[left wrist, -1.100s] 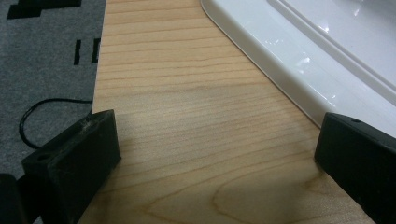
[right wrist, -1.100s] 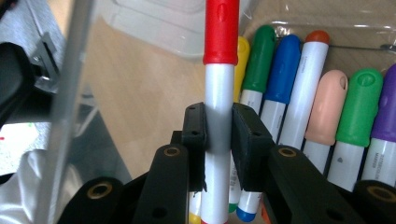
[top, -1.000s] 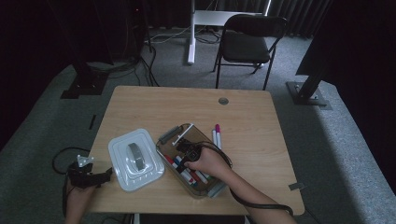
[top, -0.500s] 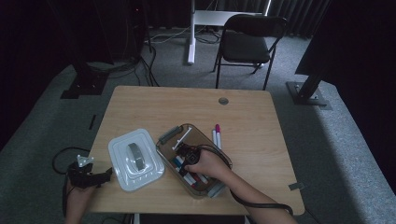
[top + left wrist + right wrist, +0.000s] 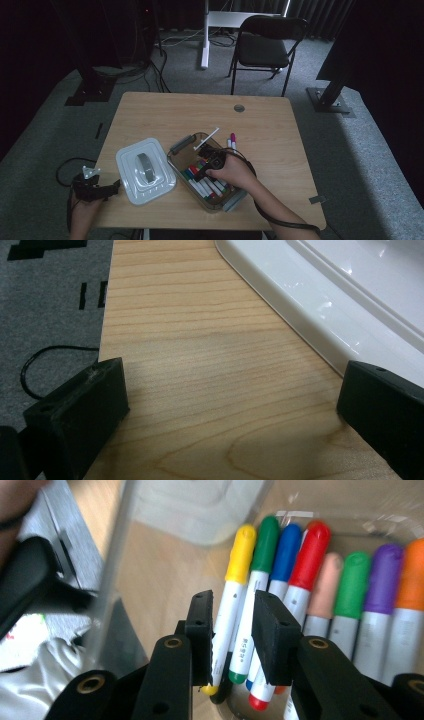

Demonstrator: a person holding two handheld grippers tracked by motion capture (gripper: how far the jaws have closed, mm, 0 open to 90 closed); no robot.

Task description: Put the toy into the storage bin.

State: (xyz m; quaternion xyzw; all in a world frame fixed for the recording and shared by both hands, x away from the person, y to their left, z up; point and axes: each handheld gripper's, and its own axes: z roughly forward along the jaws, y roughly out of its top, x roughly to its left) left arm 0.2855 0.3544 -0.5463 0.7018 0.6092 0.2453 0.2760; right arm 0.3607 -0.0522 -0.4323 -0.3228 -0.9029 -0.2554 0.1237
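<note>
The right tongs (image 5: 232, 635), hand angled down into the clear plastic box (image 5: 181, 148), stand narrowly apart and have just been opening, their pads flanking the yellow-capped and green-capped markers (image 5: 239, 575) lying in a row. The left tongs (image 5: 225, 410) gape wide, empty, over the pale wooden bench (image 5: 200, 365) beside the glossy white lid (image 5: 320, 305).

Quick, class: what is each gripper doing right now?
Left gripper: open, empty, beside the white lid.
Right gripper: just opening, holding nothing, above the markers.
</note>
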